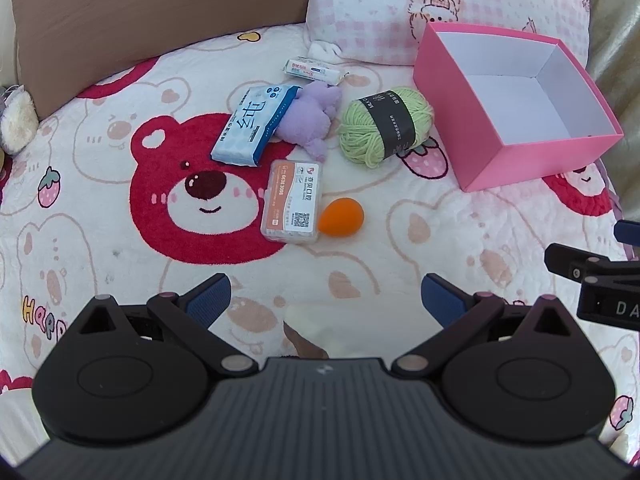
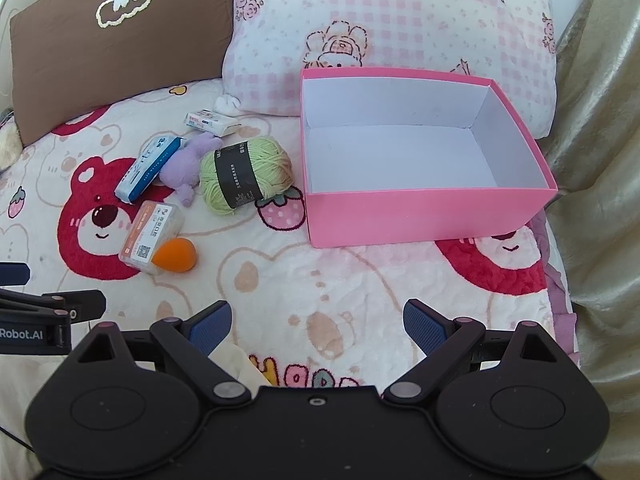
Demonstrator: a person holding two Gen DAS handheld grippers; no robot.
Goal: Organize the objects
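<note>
Left gripper [image 1: 324, 296] nearest the lens in the left wrist view: jaws spread wide, blue pads apart, nothing between them. Right gripper [image 2: 318, 322] likewise released and empty, hovering over bare blanket [image 2: 320, 280].

Nothing in the pink box [image 2: 424, 216] yet; white floor bare. Judged: sorting not begun.

Items lie in a loose cluster ahead of the left gripper, left of the box:
- orange sponge [image 1: 341, 216], closest to the left fingers, straight ahead and slightly right of centre; touching or just beside the clear swab case [image 1: 291, 201].
- swab case: long axis runs roughly away from the camera.
- blue tissue pack [image 1: 255, 124], long axis slanted, far end toward the right; its edge overlaps the purple plush [image 1: 312, 114].
- green yarn [image 1: 386, 124], dark band around it, just beside the box's near left corner.
- small white packet [image 1: 314, 69], farthest, near the pink pillow [image 1: 400, 8].

Key relation: cluster sits ahead of the left gripper; box sits ahead of the right. Left hand likely nearer to the sponge, so it is the probable first pick. Yarn is the right's nearest.

Surface: soft plush blanket with bear print, likely yielding under a press. Brown cushion [image 1: 152, 12] behind the cluster. Box open-topped, plenty of room inside.
</note>
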